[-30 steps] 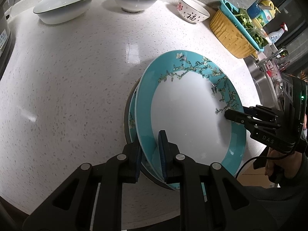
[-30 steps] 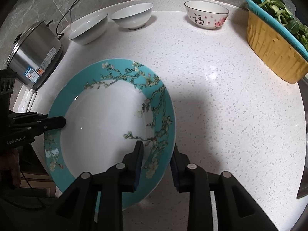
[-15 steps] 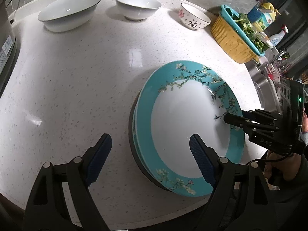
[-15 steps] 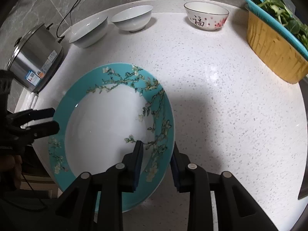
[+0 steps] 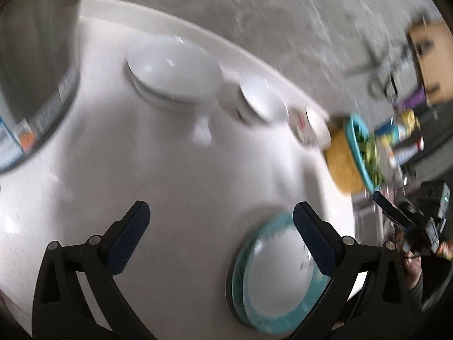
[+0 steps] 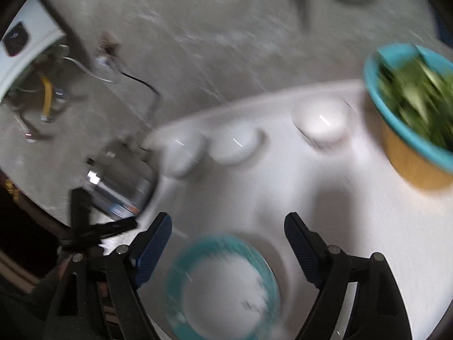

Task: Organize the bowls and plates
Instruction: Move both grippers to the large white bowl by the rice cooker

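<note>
A stack of teal-rimmed plates [image 5: 276,274] lies flat on the white counter, also in the right wrist view [image 6: 223,286]. Both views are motion-blurred. My left gripper [image 5: 220,226] is open and empty, raised above the counter left of the stack. My right gripper [image 6: 228,235] is open and empty above the stack's far edge. Three bowls stand along the back: a large white bowl [image 5: 172,76], a smaller white bowl [image 5: 260,102] and a patterned bowl [image 5: 311,130]. They also show in the right wrist view [image 6: 181,153], [image 6: 235,144], [image 6: 321,121].
A steel cooker [image 5: 31,68] stands at the back left, also in the right wrist view [image 6: 121,184]. A yellow and teal basket of greens [image 5: 354,155] sits at the right, also seen from the right wrist [image 6: 416,110]. Bottles [image 5: 402,133] stand beyond it.
Both grippers have let go of the top plate, opened wide and pulled up and back. The plate now rests on the stack. The views have swung toward the back wall.
</note>
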Demonstrator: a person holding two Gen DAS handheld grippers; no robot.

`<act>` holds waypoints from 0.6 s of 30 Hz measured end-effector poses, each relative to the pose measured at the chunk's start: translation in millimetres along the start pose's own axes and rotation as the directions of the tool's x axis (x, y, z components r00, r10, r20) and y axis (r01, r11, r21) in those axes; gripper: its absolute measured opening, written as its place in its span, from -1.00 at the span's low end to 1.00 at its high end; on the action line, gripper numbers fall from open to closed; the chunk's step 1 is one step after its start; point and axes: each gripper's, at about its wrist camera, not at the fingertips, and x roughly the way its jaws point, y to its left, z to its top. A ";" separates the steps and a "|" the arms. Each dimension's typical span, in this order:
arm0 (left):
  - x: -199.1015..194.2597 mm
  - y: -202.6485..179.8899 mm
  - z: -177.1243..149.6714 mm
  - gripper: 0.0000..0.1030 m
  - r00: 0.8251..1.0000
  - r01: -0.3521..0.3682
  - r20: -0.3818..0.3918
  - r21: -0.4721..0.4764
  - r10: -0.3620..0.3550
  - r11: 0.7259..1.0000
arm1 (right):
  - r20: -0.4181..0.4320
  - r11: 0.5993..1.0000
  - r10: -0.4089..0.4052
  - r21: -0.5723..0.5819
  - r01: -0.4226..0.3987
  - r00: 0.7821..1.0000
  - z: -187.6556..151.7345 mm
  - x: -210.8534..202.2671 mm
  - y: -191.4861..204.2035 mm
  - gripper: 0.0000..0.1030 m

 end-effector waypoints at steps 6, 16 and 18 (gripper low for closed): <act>11.1 11.3 60.5 0.99 0.990 -0.115 0.078 -0.003 0.115 0.993 | -0.083 0.993 0.108 -0.038 -0.111 0.991 73.4 69.9 48.7 0.63; 74.9 56.3 118.9 0.97 0.991 -0.129 0.027 -0.081 0.131 0.988 | -0.302 0.989 0.034 -0.127 -0.076 0.953 134.0 234.2 95.6 0.26; 80.0 64.2 128.2 0.96 0.991 -0.127 0.033 -0.099 0.130 0.987 | -0.349 0.987 0.004 -0.147 -0.059 0.937 142.5 266.5 94.0 0.20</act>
